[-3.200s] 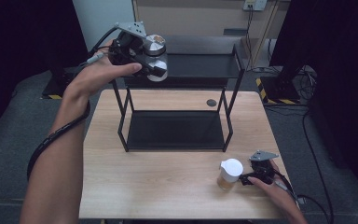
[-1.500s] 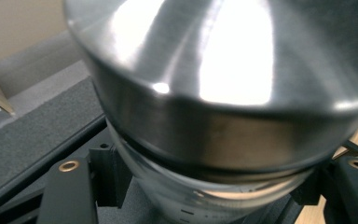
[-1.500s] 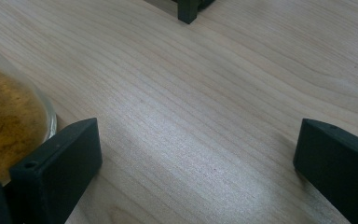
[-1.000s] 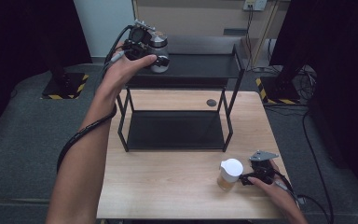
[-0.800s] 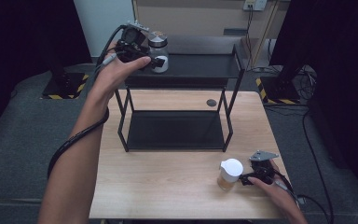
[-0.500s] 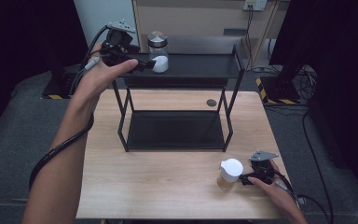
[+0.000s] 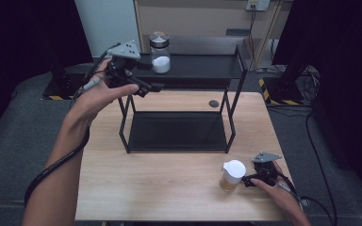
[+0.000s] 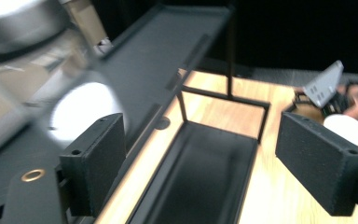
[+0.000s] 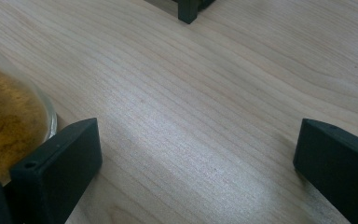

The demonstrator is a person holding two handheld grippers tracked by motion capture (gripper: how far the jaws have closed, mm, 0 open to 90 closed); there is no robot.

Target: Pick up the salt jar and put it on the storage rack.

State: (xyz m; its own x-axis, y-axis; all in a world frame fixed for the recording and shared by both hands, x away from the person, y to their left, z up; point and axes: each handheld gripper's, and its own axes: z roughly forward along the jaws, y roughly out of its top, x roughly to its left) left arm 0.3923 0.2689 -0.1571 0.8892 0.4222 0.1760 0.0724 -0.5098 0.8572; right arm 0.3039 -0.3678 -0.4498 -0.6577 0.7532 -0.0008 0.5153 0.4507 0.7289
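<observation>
Left arm: a bare forearm [image 7: 59, 174] reaches up from the near left edge of the table, a black cable trailing along it.
Left gripper [image 7: 147, 86]: held in the air at the rack's left end, level with the top shelf, grey three-cornered plate on top. In the left gripper view its jaws stand wide apart with nothing between them.
Glass jar [image 7: 160, 52]: upright on the rack's top shelf, towards its left end, just beside the left gripper but clear of it. Silver lid, white powder in the bottom. In the left gripper view it is a blurred shape close at the upper left.
Black wire rack [image 7: 231, 94]: two shelves, standing on the far half of the table; the lower shelf [image 7: 178, 131] is a dark bare tray.
Wooden table [image 7: 155, 188]: pale wood grain, with a small dark round spot [image 7: 213, 103] under the rack's right end.
White-lidded jar [image 7: 232, 175]: upright on the near right of the table, brownish powder inside.
Right gripper [image 7: 250, 181]: low at the table's near right, held in a hand [image 7: 275, 188], just beside the white-lidded jar. In the right gripper view the jaws are spread wide over bare wood, gripping nothing; the jar's glass wall sits against the outer side of one jaw.
</observation>
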